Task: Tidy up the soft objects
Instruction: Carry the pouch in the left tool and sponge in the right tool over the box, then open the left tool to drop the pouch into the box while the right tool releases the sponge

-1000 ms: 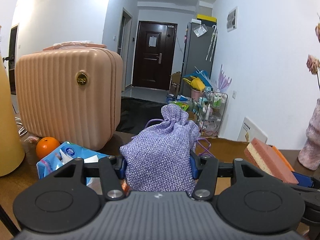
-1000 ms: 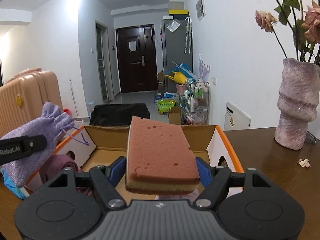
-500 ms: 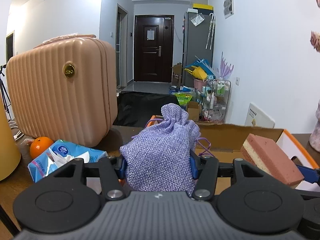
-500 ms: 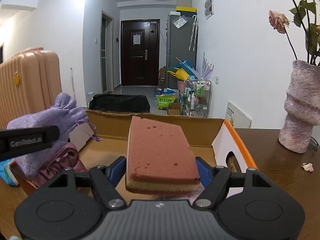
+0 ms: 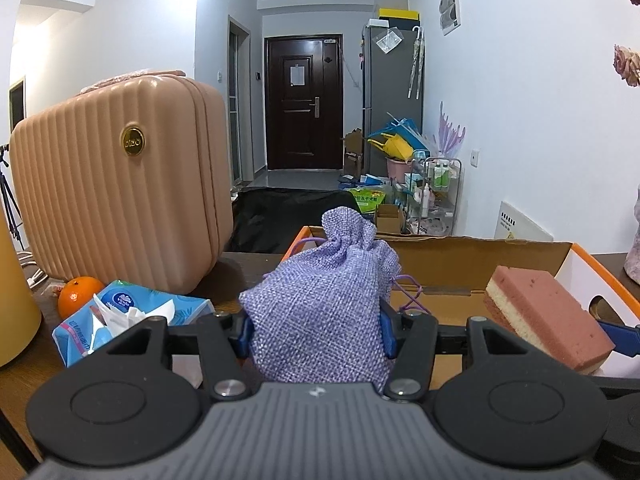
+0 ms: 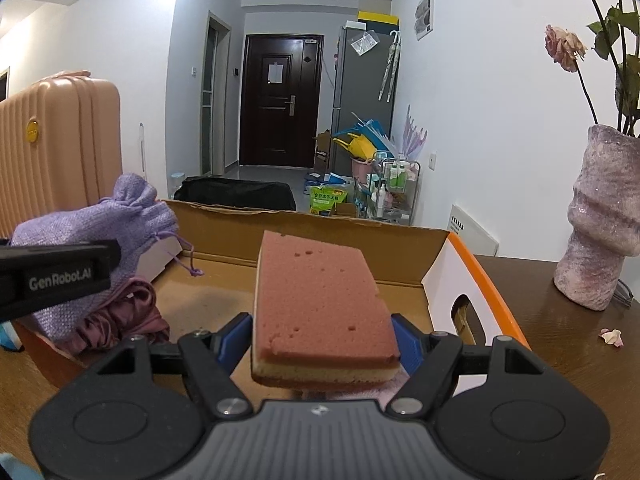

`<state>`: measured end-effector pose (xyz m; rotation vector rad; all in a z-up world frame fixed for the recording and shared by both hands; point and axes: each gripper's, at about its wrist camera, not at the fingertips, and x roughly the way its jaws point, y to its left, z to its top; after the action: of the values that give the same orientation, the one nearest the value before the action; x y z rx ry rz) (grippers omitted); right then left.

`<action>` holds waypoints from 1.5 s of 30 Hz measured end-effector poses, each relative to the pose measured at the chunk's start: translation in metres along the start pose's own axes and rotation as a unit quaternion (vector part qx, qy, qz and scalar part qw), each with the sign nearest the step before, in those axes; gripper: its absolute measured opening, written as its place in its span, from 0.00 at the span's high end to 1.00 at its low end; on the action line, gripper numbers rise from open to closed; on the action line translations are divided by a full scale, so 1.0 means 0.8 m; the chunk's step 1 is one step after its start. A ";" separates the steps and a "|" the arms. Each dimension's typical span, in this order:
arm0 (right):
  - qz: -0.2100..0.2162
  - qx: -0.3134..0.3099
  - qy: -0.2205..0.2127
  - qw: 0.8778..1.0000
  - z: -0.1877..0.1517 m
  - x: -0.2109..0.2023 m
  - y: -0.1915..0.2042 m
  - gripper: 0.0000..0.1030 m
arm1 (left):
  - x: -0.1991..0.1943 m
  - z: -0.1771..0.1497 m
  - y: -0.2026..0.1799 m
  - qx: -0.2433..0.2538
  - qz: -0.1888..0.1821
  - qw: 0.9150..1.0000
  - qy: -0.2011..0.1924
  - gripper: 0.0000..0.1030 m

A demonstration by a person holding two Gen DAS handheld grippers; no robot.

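In the left wrist view, the purple pouch [image 5: 320,312] was clamped by the left gripper [image 5: 316,330], and the box [image 5: 472,256] had been brought nearer over the past second. In the right wrist view, the sponge [image 6: 320,304] was held in the right gripper [image 6: 324,344], lowered over the box interior; release was judged close.

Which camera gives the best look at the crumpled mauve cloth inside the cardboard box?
The right wrist view: the crumpled mauve cloth lies in the open cardboard box's left corner. In the left wrist view it is hidden behind the purple pouch.

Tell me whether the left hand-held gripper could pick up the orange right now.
Probably not: the left hand-held gripper is shut on the purple pouch, so its jaws are full. The orange sits off to its left, behind the tissue pack.
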<state>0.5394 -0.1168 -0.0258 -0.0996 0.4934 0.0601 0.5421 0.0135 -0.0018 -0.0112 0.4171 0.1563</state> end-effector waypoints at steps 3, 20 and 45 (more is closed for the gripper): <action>-0.002 -0.003 -0.002 1.000 -0.002 -0.001 0.002 0.29 | -0.002 -0.002 -0.002 0.005 0.002 1.000 -0.005 0.45; 0.010 0.027 -0.008 1.000 -0.006 -0.003 -0.011 0.15 | -0.009 -0.004 0.007 -0.011 -0.003 1.000 -0.023 0.01; 0.005 0.020 -0.027 0.999 -0.010 -0.015 -0.005 0.10 | -0.014 -0.011 0.019 -0.037 -0.010 0.999 -0.022 0.00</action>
<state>0.5254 -0.1222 -0.0272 -0.0555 0.4416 0.0627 0.5257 0.0264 -0.0051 -0.0853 0.3676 0.1521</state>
